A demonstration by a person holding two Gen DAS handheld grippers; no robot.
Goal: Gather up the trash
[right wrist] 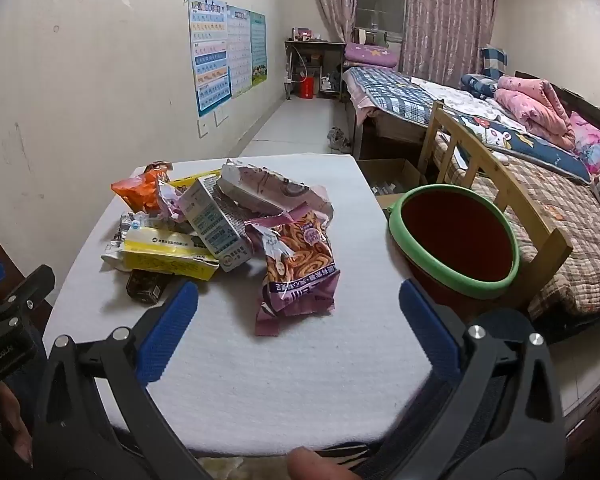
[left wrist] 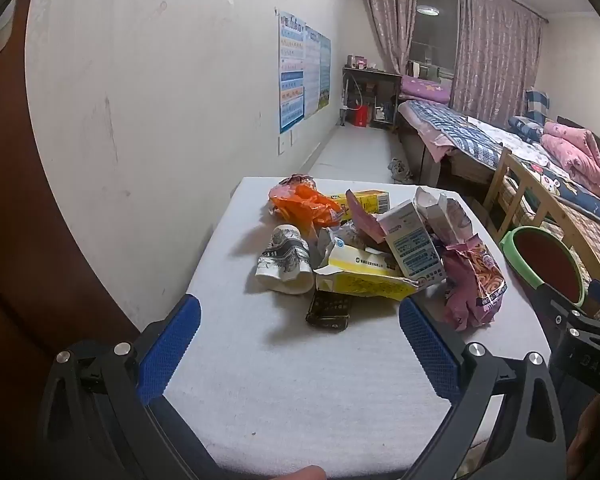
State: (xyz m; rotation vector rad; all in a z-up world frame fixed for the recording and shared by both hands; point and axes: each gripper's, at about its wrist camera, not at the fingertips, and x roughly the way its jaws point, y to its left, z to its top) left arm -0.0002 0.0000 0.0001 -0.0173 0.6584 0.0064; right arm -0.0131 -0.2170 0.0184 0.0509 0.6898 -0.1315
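A heap of trash lies on the white table (left wrist: 300,380) (right wrist: 292,380): an orange bag (left wrist: 304,204) (right wrist: 138,192), a crushed paper cup (left wrist: 284,266), a yellow-white pack (left wrist: 360,276) (right wrist: 164,252), a white-blue carton (left wrist: 414,244) (right wrist: 216,224), a purple snack bag (left wrist: 474,284) (right wrist: 296,268) and a small dark packet (left wrist: 328,310) (right wrist: 146,286). My left gripper (left wrist: 300,312) hovers open, short of the dark packet. My right gripper (right wrist: 298,300) is open, its blue pads on either side of the purple bag's near end, not touching it. Beside the table's right edge stands a green-rimmed red bin (right wrist: 456,236) (left wrist: 548,260).
A wall runs along the table's left side. A wooden bed frame (right wrist: 496,200) and beds with bedding stand to the right, behind the bin. A cardboard box (right wrist: 388,178) sits on the floor past the table. A fingertip shows at the bottom of both views.
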